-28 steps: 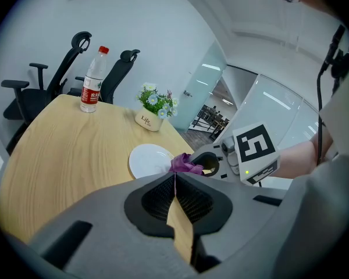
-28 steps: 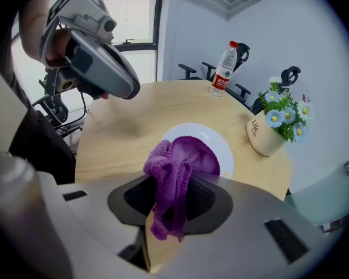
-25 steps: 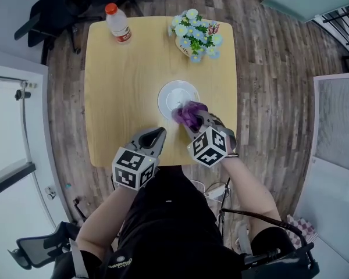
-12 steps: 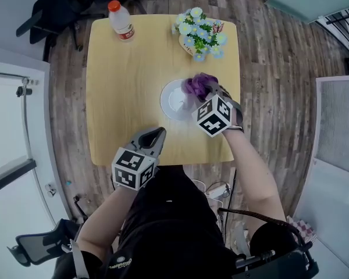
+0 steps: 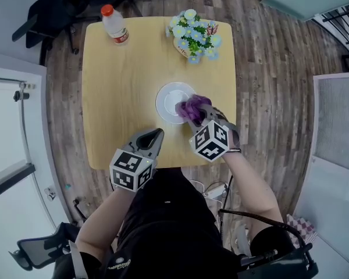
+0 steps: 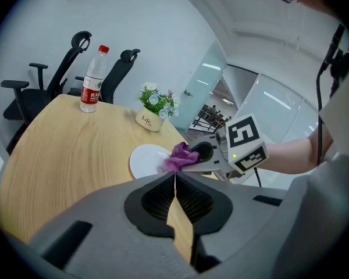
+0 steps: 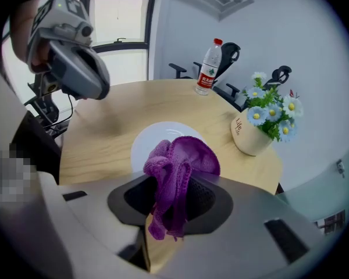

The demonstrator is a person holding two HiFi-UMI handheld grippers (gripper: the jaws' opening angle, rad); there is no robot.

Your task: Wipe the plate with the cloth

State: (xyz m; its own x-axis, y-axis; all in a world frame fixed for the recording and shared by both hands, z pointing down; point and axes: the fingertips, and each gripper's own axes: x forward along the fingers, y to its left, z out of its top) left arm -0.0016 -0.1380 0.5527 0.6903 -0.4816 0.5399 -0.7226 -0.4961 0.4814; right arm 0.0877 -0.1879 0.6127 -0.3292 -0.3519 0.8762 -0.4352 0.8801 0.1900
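A white plate (image 5: pixel 170 100) lies at the middle of the round-cornered wooden table (image 5: pixel 116 80). My right gripper (image 5: pixel 193 113) is shut on a bunched purple cloth (image 5: pixel 192 108), which sits over the plate's near right edge. In the right gripper view the cloth (image 7: pixel 177 170) bulges out of the jaws above the plate (image 7: pixel 145 141). My left gripper (image 5: pixel 153 137) rests shut and empty near the table's front edge, left of the plate. The left gripper view shows the plate (image 6: pixel 145 158), the cloth (image 6: pixel 179 157) and the right gripper ahead.
A water bottle with a red cap (image 5: pixel 113 23) stands at the table's far left corner. A pot of blue and white flowers (image 5: pixel 193 35) stands at the far right, just beyond the plate. Office chairs (image 5: pixel 52 7) surround the far side.
My right gripper swept the cloth across the plate to its far right side and has come back to the near right edge. The left gripper has stayed put.
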